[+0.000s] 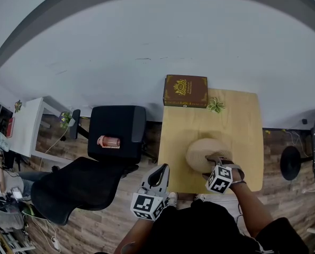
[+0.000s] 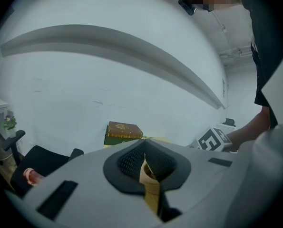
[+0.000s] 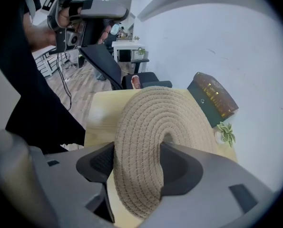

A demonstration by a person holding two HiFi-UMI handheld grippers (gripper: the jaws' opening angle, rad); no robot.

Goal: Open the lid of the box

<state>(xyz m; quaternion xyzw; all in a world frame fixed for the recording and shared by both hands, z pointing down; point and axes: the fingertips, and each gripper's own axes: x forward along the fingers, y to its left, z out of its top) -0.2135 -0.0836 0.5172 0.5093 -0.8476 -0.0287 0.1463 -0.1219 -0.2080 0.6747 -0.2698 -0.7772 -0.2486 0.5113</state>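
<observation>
A round woven rope lid (image 1: 201, 152) lies on the wooden table (image 1: 242, 120), near its front edge. My right gripper (image 1: 215, 162) reaches it from the near side. In the right gripper view the two pads press on either side of the lid's rim (image 3: 146, 175), so my right gripper (image 3: 136, 163) is shut on it. What is under the lid is hidden. My left gripper (image 1: 158, 174) hangs off the table's left front corner with its jaws together and nothing in them (image 2: 146, 167). A brown book-shaped box (image 1: 186, 91) stands closed at the table's far left edge.
A small green plant (image 1: 216, 106) sits beside the book-shaped box. A black office chair (image 1: 115, 131) with a small can (image 1: 108, 141) on its seat stands left of the table. A white shelf (image 1: 27, 126) is further left, and a white wall is behind the table.
</observation>
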